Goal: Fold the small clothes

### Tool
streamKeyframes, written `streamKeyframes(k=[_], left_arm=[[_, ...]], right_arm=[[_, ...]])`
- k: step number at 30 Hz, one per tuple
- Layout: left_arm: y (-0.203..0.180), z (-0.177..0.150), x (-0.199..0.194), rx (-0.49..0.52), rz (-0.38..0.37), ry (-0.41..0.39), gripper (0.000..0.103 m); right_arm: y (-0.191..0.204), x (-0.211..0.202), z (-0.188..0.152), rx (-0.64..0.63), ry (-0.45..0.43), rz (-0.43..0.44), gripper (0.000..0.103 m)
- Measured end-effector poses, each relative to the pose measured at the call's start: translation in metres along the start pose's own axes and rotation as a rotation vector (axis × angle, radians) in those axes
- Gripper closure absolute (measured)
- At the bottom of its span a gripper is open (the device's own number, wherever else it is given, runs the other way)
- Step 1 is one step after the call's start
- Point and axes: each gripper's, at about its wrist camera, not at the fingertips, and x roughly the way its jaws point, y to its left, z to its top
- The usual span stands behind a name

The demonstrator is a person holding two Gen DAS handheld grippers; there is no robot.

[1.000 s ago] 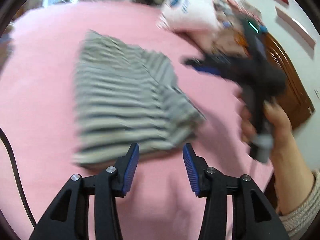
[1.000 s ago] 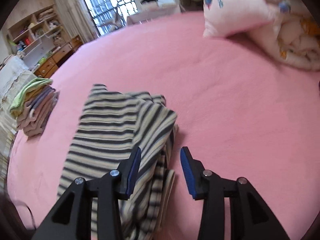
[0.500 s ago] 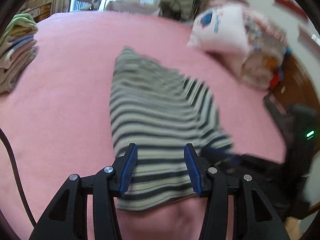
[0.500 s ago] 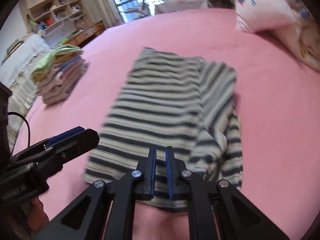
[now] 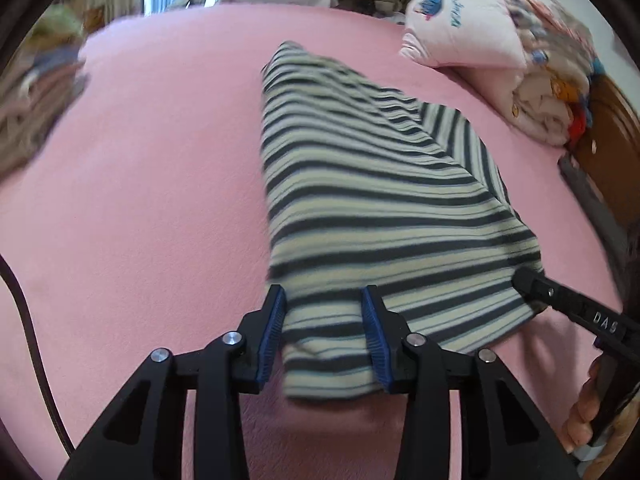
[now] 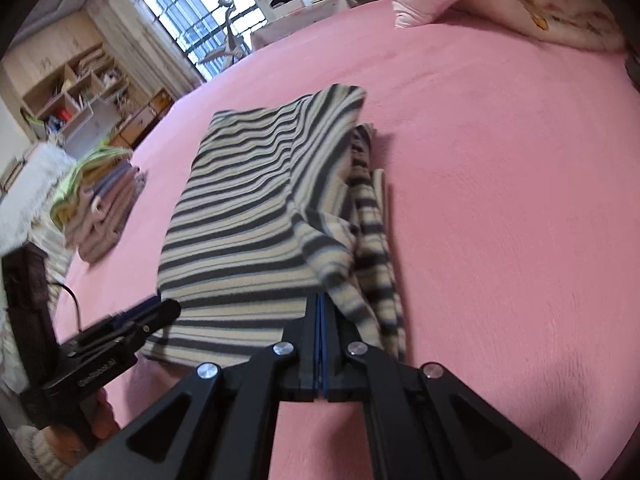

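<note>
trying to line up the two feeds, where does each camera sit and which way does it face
Left wrist: on the left gripper, tilted down at the striped garment near edge lying between its open fingers; the other hand shows at right.
Right wrist: on the right gripper, shut on the garment's near corner; a folded stack lies far left.
Both share the garment, pink bed and each other's gripper.

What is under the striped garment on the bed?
The striped garment lies on the pink bedcover. Along its right side, more folded striped layers show beneath; anything else under it is covered.
</note>
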Motion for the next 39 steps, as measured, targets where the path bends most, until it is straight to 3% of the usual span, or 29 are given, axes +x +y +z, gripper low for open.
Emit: streamKeyframes(k=[4,15,21,24,26,28,35,39], left_arm=[[0.016,-0.004,-0.003,-0.077,-0.048,0.015,0.055],[0.024,-0.005,-0.047,-0.068,-0.015,-0.004,0.056],[0.019,0.024,-0.068,0.002,-0.027,-0.014,0.037],[0.015,0.052,-0.07,0.051,-0.027,-0.026,0.036],[0.014,0.073,-0.066,0.062,-0.037,-0.024,0.033],[0.013,0.092,-0.059,0.065,-0.049,-0.024,0.032],[0.016,0.144,-0.006,0.052,-0.039,-0.005,0.032],[0.021,0.153,0.026,0.055,-0.031,0.03,0.032]], right_arm=[[-0.011,-0.009,-0.006,0.04,0.0,-0.015,0.103],[0.004,-0.036,-0.015,0.007,-0.029,-0.063,0.103],[0.021,-0.042,-0.004,-0.039,-0.033,-0.06,0.097],[0.028,-0.046,0.014,-0.057,-0.05,-0.07,0.081],[0.032,-0.048,0.029,-0.076,-0.066,-0.09,0.059],[0.035,-0.047,0.041,-0.09,-0.074,-0.091,0.05],[0.027,-0.009,0.064,-0.075,-0.01,-0.08,0.043],[0.008,0.028,0.058,-0.012,0.089,-0.048,0.043]])
